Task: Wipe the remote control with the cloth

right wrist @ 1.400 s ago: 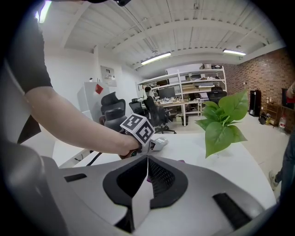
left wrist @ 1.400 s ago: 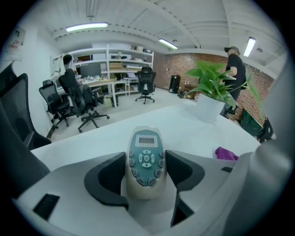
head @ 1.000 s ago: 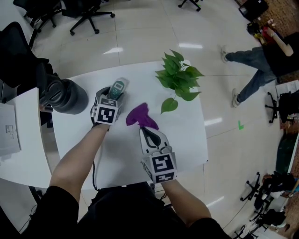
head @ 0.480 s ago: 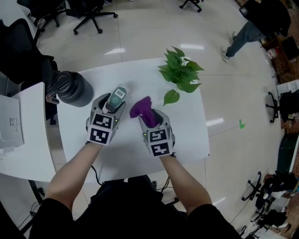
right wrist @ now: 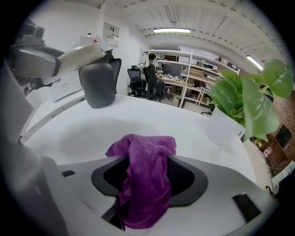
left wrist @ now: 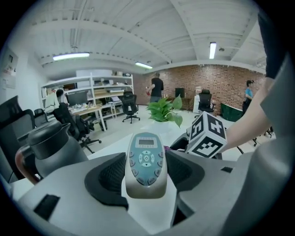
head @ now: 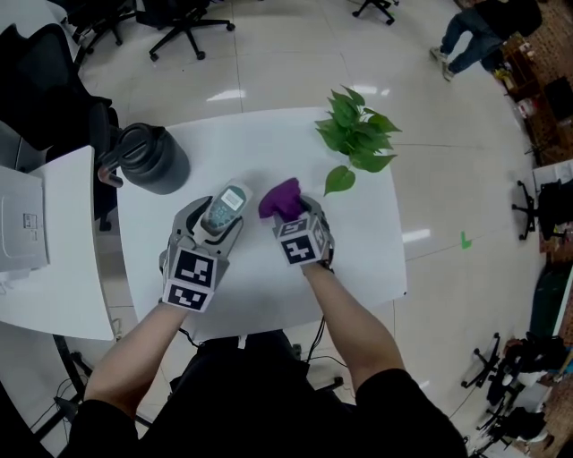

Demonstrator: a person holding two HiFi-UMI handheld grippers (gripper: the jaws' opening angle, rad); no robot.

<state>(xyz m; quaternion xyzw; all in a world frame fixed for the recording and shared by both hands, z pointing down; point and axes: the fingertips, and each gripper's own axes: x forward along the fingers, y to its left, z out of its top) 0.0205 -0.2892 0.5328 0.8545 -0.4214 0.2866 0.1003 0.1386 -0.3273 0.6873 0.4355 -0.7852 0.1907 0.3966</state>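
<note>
The grey remote control [head: 225, 202] with a teal face [left wrist: 146, 161] is clamped by its sides in my left gripper [head: 218, 215], held above the white table [head: 251, 143]. In the left gripper view that gripper [left wrist: 146, 177] has its pads against the remote. A bunched purple cloth [head: 284, 195] sits just right of the remote. My right gripper [head: 292, 211] is over it and its jaws are opening. In the right gripper view the cloth [right wrist: 144, 170] drapes between the jaws of that gripper [right wrist: 145, 184], with dark gaps on both sides.
A green potted plant [head: 358, 139] stands at the table's far right. A dark jug [head: 152, 159] stands at the far left corner. A second white table [head: 45, 259] adjoins on the left. Office chairs [head: 179, 18] and a person [head: 474, 27] are on the floor beyond.
My right gripper, shut behind the cloth before, moved forward over it and opened its jaws around it. The left gripper with the remote drew back toward me and nearer the cloth.
</note>
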